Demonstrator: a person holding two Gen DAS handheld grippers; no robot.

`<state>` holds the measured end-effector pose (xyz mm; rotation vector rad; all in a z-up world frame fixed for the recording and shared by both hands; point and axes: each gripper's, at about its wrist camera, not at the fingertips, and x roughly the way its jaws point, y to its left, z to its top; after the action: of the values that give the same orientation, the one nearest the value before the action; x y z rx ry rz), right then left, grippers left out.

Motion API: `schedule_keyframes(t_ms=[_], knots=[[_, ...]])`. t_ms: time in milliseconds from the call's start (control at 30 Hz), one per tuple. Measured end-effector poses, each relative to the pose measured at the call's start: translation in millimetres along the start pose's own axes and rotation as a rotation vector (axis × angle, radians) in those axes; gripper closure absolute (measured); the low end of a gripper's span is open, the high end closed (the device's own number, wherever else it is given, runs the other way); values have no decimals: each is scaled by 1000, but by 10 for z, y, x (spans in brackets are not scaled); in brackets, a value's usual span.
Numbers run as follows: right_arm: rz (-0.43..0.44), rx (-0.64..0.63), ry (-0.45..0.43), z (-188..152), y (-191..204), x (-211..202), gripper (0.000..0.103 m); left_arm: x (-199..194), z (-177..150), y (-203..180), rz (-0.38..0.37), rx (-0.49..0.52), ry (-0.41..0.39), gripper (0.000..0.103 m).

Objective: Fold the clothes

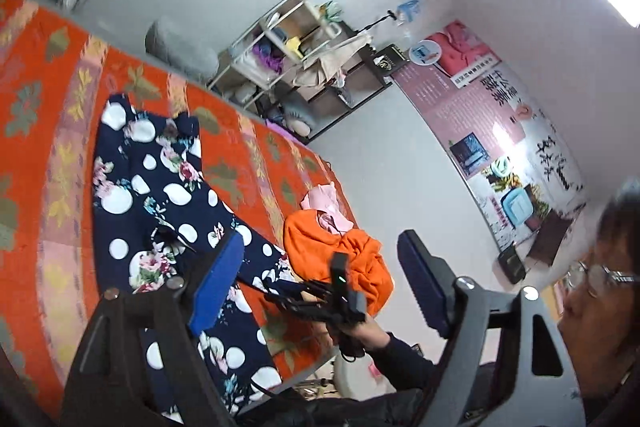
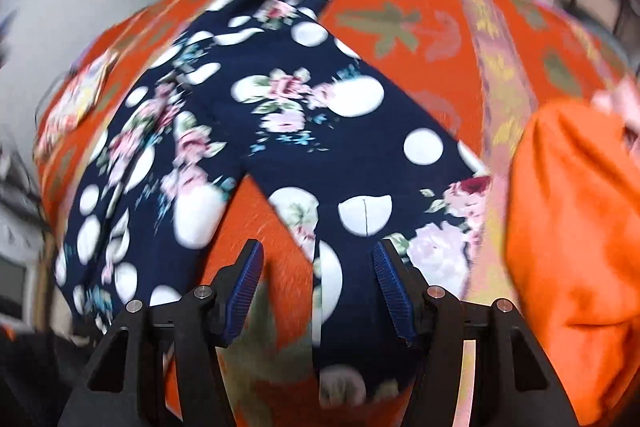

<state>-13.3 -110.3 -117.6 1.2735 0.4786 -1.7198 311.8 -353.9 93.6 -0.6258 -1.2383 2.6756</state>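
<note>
Navy trousers (image 1: 160,183) with white dots and pink flowers lie spread flat on the orange-red patterned bedcover (image 1: 52,131). Beside them a crumpled orange garment (image 1: 320,239) sits near the bed's edge, with a pink garment (image 1: 324,203) behind it. My left gripper (image 1: 320,251) hangs above the bed, jaws wide apart and nothing between them. In the right wrist view my right gripper (image 2: 320,259) points down over one leg of the trousers (image 2: 304,131). Its blue pads (image 2: 244,287) stand apart on either side of the leg's edge and do not pinch the cloth. The orange garment (image 2: 576,211) lies to its right.
A hand (image 1: 360,331) holds the right gripper over the bed's near edge. A person's head is at the lower right of the left wrist view. A shelf unit (image 1: 288,55), a grey cushion (image 1: 176,47) and a wall poster (image 1: 492,131) stand beyond the bed. A patterned cloth (image 2: 80,99) lies at the bed's left.
</note>
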Motion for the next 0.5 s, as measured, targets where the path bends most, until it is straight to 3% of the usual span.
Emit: schedule_keyframes(t_ms=[33,133,233,400,467,500], knots=[[-1,28,2,11,-29,47,43,-119,-40,-86,14,22,-8,19],[0,77,-3,31,-41,49,56,-310,-176,-275,41,69,-12,17],[54,166,-1,40,-157,39,56,-366,-288,-299,58,85,-5,17],[-94,102,2,140,31,71,56,-339,-406,-138,45,43,0,17],[-175,63,18,156,121,125,77,-341,-426,-59,44,18,3,17],[-212,40,20,156,148,145,79,-343,-435,-21,44,6,5,17]])
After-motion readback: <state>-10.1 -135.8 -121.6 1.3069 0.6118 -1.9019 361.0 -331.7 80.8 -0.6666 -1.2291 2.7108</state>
